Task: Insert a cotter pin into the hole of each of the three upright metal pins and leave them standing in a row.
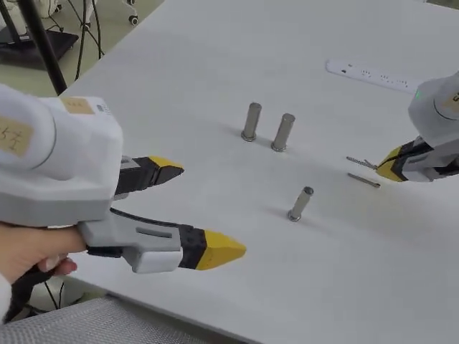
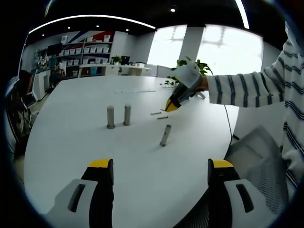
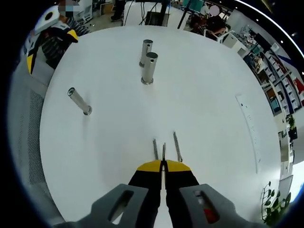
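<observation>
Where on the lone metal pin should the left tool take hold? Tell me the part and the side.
Take the lone metal pin midway up its round shaft, above the wider foot, leaving the top end free. Bring the open left tool in level from its own side, probably: the pin stands upright, and nothing lies between them.

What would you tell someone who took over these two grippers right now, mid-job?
Left gripper: open, empty.
Right gripper: shut on one cotter pin; two more cotter pins lie on the table beside its tips.
Metal pins: two stand side by side, the third metal pin stands apart.
Done: nothing inserted that I can see.
Left: all three insertions, then a row.
</observation>
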`<control>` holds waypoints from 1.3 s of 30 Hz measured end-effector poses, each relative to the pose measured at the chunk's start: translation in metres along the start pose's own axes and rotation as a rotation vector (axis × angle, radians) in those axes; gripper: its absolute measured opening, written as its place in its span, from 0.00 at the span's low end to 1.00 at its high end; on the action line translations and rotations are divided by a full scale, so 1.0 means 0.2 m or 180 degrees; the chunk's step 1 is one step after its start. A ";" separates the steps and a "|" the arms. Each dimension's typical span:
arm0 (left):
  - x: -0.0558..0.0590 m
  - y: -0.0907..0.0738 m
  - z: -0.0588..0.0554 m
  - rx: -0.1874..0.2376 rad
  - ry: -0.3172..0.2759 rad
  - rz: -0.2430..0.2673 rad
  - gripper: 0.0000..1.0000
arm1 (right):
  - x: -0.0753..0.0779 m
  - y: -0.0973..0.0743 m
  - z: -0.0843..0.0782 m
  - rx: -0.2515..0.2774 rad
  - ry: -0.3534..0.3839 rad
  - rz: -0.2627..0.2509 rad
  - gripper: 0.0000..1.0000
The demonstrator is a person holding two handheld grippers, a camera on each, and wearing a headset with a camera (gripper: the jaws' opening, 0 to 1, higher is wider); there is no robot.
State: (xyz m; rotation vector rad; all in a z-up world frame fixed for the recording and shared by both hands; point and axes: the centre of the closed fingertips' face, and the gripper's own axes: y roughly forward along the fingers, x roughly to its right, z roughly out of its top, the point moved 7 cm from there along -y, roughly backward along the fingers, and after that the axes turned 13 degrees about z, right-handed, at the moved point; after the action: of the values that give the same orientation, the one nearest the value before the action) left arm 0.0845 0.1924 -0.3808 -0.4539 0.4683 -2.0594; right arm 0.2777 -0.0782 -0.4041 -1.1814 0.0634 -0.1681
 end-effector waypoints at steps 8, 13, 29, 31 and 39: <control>0.00 0.04 0.06 -0.0006 0.0009 -0.0082 0.78 | -0.13 -0.10 0.06 0.0252 -0.0164 -0.0118 0.00; 0.02 0.09 0.11 0.0036 -0.0042 -0.0204 0.74 | -0.24 -0.15 0.10 0.0431 -0.0217 -0.0165 0.00; 0.12 0.22 0.18 0.0020 -0.0254 -0.0549 0.59 | -0.54 -0.27 0.22 0.0806 -0.0414 -0.0442 0.00; 0.13 0.23 0.18 0.0010 -0.0267 -0.0573 0.54 | -0.56 -0.29 0.24 0.0848 -0.0454 -0.0490 0.00; 0.19 0.25 0.24 0.0169 -0.0838 -0.0877 0.42 | -0.67 -0.31 0.32 0.0886 -0.0696 -0.0642 0.00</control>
State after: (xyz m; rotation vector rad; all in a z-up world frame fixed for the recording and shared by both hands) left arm 0.1258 0.1279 -0.3603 -0.7815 0.2006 -2.2260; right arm 0.1482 -0.0202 -0.3279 -0.9205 -0.2649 -0.2165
